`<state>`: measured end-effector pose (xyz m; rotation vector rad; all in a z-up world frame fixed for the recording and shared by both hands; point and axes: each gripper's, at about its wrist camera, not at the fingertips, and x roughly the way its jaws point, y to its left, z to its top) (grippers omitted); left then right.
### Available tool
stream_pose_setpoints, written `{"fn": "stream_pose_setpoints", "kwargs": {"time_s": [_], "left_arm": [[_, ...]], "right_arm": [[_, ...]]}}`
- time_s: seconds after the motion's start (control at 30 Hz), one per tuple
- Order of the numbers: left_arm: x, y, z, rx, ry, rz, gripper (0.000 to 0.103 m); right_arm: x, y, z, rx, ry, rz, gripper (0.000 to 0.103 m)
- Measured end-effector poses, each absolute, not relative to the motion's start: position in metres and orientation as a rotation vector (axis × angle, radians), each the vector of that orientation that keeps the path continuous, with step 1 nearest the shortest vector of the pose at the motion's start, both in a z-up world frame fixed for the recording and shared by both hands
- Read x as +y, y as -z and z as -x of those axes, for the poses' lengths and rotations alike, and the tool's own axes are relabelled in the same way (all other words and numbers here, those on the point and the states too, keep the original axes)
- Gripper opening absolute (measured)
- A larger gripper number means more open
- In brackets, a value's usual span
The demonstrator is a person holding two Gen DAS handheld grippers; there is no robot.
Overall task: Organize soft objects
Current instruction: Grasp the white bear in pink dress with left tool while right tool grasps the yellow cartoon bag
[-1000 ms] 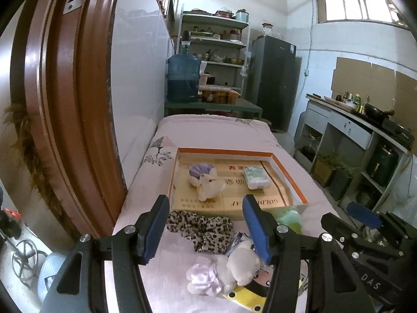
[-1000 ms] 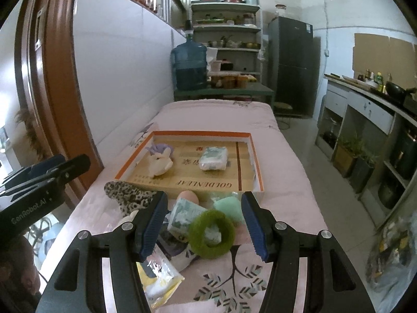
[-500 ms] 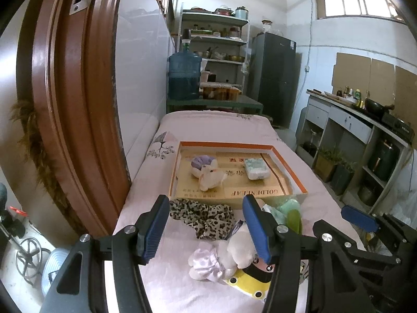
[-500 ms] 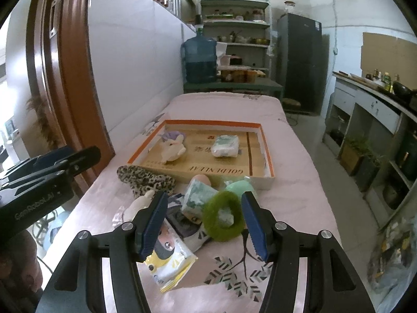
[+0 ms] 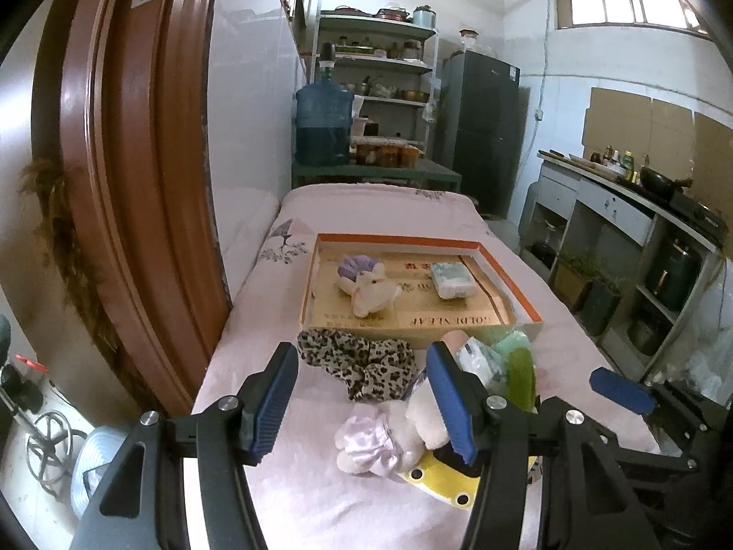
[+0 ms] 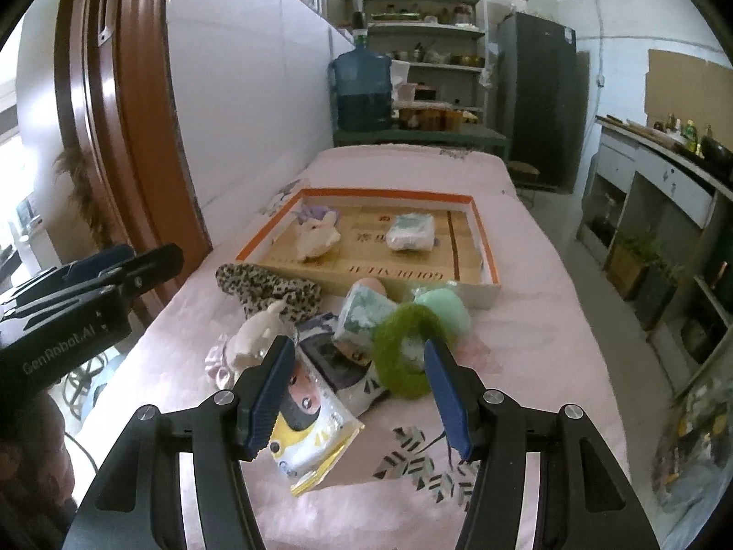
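An orange-rimmed cardboard box lies on the pink bed and holds a white plush rabbit, a purple scrunchie and a pale green packet. In front of it lies a heap: a leopard scrunchie, a green fuzzy ring, a mint sponge, a tissue pack, a white plush and a yellow packet. My right gripper hangs open over the heap, empty. My left gripper is open above the leopard scrunchie and white plush.
A brown door frame stands close at the left. A tiled wall runs beside the bed. A water jug, shelves and a fridge stand behind it. A kitchen counter lines the right side. The left gripper's body shows at the left.
Both views have pulled back a little from the heap, so more of the bed shows in front. The right gripper has sunk slightly. Jaws stand as before and no object has moved.
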<state>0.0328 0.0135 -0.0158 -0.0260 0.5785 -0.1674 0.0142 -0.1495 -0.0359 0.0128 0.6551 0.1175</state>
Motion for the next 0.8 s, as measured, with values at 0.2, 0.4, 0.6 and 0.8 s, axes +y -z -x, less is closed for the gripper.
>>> {"fn": "stream_pose_setpoints", "kwargs": {"time_s": [0.2, 0.4, 0.6, 0.8], "left_arm": [[0.013, 0.027, -0.028, 0.584, 0.220, 0.012, 0.059], [0.011, 0.042, -0.025, 0.603, 0.260, -0.007, 0.059], [0.005, 0.058, -0.029, 0.630, 0.320, -0.026, 0.059], [-0.002, 0.069, -0.034, 0.632, 0.398, -0.084, 0.059]], "right_arm": [[-0.149, 0.053, -0.014, 0.695, -0.151, -0.023, 0.061], [-0.149, 0.077, -0.016, 0.763, -0.206, -0.059, 0.061], [-0.149, 0.096, -0.024, 0.817, -0.248, -0.092, 0.060], [-0.147, 0.111, -0.029, 0.860, -0.279, -0.098, 0.060]]}}
